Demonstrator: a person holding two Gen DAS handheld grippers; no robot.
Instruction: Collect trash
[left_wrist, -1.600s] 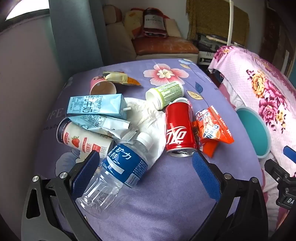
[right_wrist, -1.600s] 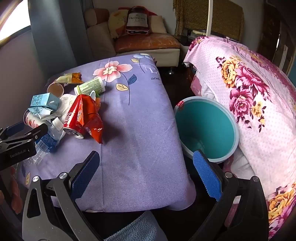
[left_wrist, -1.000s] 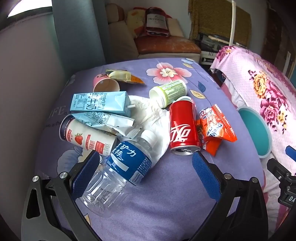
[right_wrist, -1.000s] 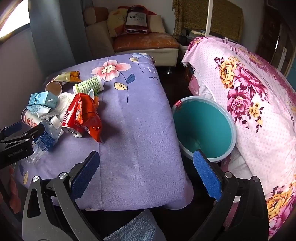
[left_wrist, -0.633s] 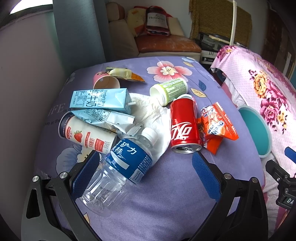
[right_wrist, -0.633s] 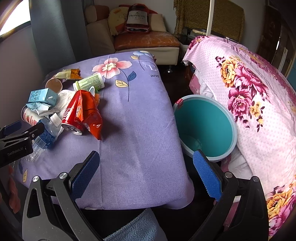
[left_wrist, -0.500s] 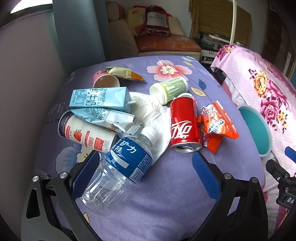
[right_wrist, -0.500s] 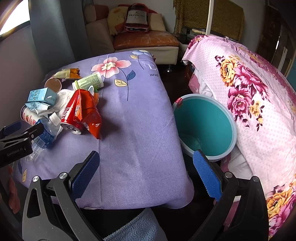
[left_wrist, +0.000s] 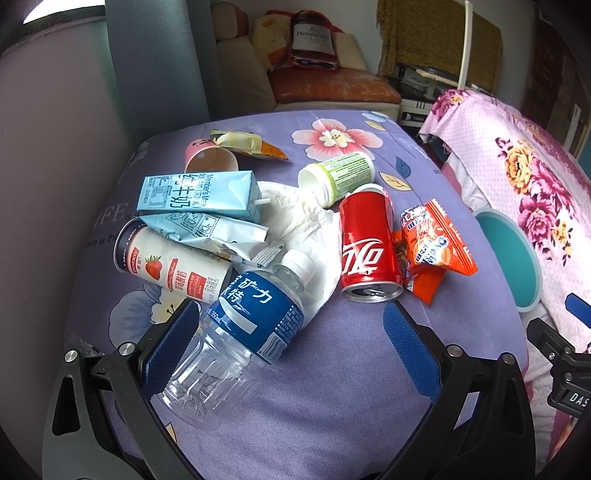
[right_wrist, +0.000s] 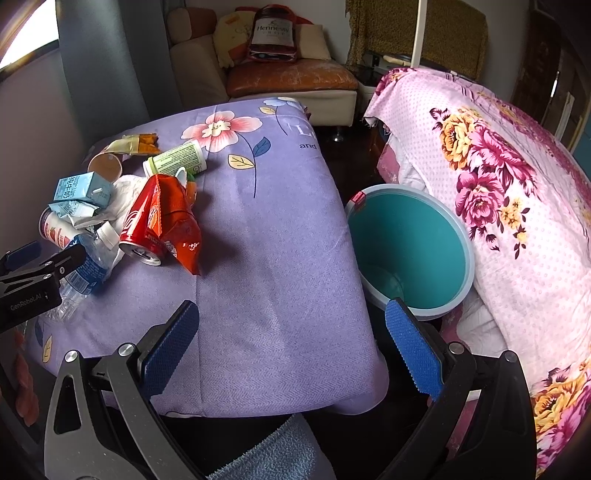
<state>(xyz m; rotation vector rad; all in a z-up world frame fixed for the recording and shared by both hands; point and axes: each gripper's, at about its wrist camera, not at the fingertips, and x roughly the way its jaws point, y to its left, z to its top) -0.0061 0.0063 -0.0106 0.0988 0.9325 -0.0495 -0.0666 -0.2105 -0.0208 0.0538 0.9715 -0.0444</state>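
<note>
Clear plastic bottle (left_wrist: 229, 343); glossy metal can (left_wrist: 367, 247)

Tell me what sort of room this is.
Most likely a lived-in bedroom or bed-sitting room in a home. A purple floral bedspread covers one padded surface, a pink floral quilt another, a worn sofa stands at the back, and a teal bin sits between the two.

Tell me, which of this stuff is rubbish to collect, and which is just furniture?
For the job: water bottle, red can, orange snack packet, blue milk carton, strawberry drink bottle, teal bin.

Just there: sofa, pink floral quilt.
</note>
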